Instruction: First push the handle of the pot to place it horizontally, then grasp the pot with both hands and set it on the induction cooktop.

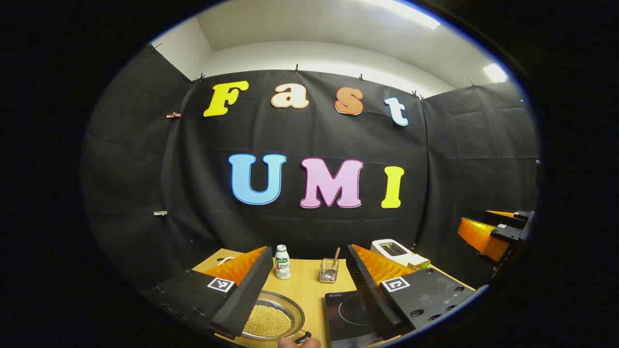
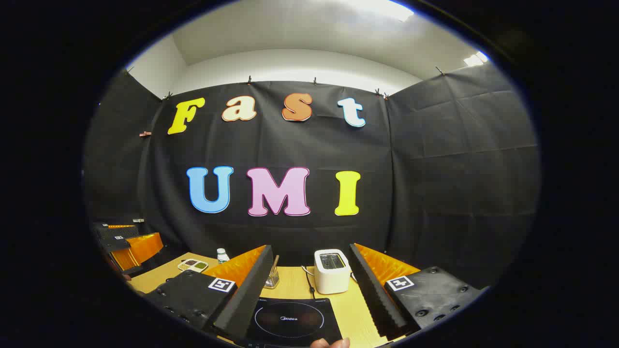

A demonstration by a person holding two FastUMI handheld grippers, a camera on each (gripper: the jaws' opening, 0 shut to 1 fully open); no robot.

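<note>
Am holding left hand-held gripper (image 1: 304, 295) released above pot (image 1: 273, 319), right hand-held gripper (image 2: 309, 295) released over cooktop (image 2: 290, 321); handle (image 1: 303, 337) not yet pushed.

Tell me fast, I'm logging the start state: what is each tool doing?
Left tool: open, holding nothing, raised above the pot.
Right tool: open, holding nothing, raised above the induction cooktop.

Pot (image 1: 272, 319) left of cooktop (image 1: 349, 314)
</note>
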